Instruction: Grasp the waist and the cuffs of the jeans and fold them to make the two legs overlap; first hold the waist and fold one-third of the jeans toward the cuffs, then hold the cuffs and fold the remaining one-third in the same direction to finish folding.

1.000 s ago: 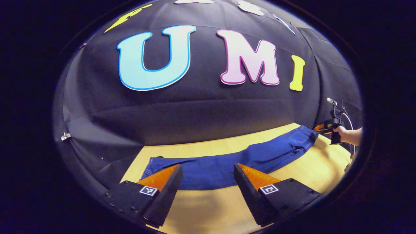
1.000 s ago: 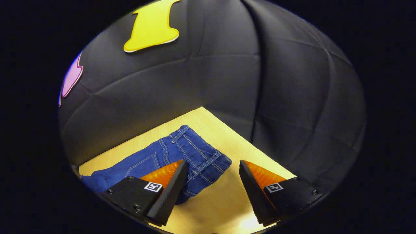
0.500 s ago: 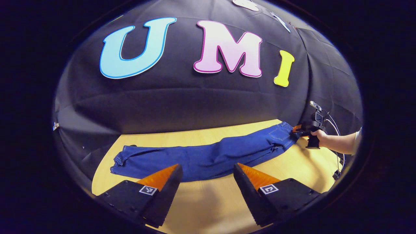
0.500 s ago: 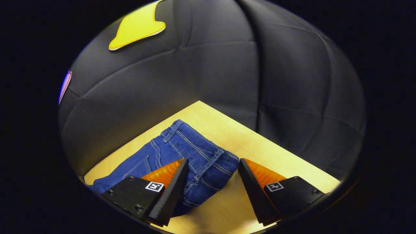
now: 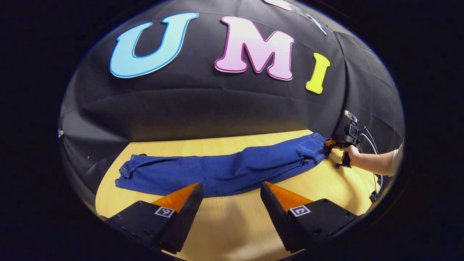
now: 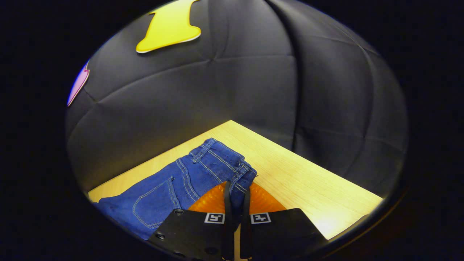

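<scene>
Blue jeans (image 5: 232, 170) lie stretched across the wooden table (image 5: 235, 228), cuffs (image 5: 127, 174) at the left end and waist (image 5: 319, 145) at the far right in the left gripper view. My left gripper (image 5: 230, 188) hovers open above the table just in front of the middle of the legs, touching nothing. In the right gripper view my right gripper (image 6: 236, 192) is shut on the near corner of the waistband (image 6: 241, 174), which bunches between the two fingers. The left gripper view also shows that gripper (image 5: 335, 144) at the waist, held by a hand (image 5: 349, 152).
The black cloth wall (image 5: 217, 108) closes the table's far side and wraps round its right corner (image 6: 232, 123). Bare wood (image 6: 308, 181) lies to the right of the waist. A cable (image 5: 371, 143) trails behind the far gripper.
My right gripper has closed on the waistband corner; it was open around it before. The left gripper view has swung left, bringing the cuffs into sight.
</scene>
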